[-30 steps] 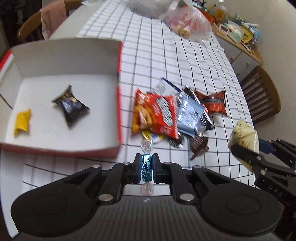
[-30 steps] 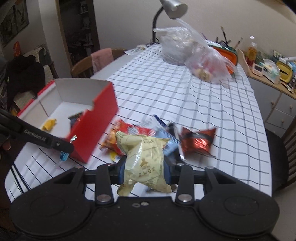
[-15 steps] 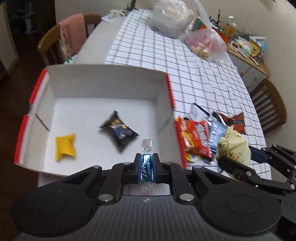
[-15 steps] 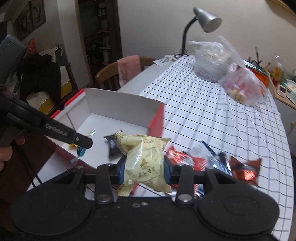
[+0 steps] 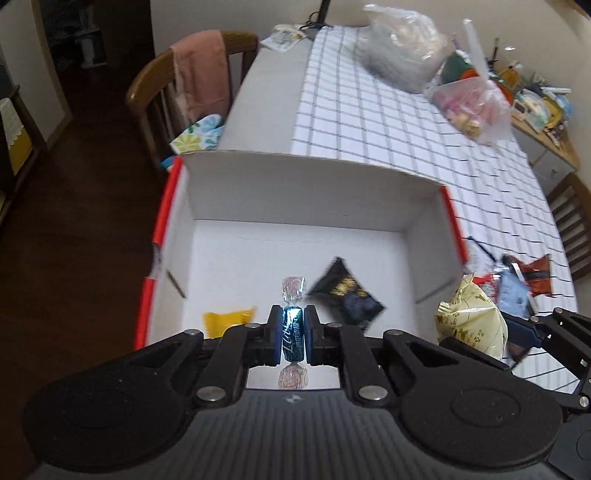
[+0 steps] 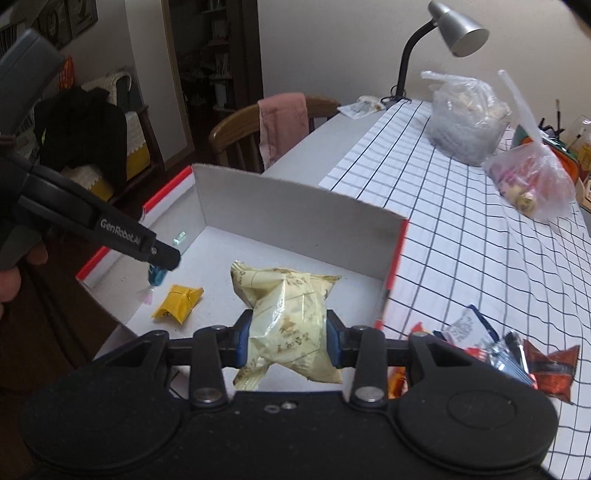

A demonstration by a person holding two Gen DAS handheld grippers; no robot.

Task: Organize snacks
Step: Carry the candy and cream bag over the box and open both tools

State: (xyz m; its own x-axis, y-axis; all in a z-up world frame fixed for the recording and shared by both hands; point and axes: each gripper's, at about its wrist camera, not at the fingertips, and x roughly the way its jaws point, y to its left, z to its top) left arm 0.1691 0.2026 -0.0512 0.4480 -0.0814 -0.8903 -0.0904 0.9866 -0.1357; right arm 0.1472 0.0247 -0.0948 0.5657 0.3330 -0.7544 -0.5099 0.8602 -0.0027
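My left gripper (image 5: 292, 332) is shut on a blue twist-wrapped candy (image 5: 292, 334) and holds it above the near part of the white box with red sides (image 5: 295, 192). Inside the box lie a yellow packet (image 5: 229, 319) and a black snack packet (image 5: 345, 293). My right gripper (image 6: 288, 338) is shut on a pale yellow wrapped pastry (image 6: 288, 325) over the box's near right part (image 6: 295, 206). The left gripper (image 6: 155, 258) also shows in the right wrist view, with the yellow packet (image 6: 179, 304) below it.
A pile of loose snack packets (image 6: 517, 358) lies on the checked tablecloth (image 5: 369, 122) right of the box. Plastic bags (image 6: 532, 181), a desk lamp (image 6: 454, 33) and a wooden chair with a pink cloth (image 5: 199, 81) stand farther back. Floor lies left of the box.
Both grippers have moved left from the snack pile to over the box, each still holding its snack.
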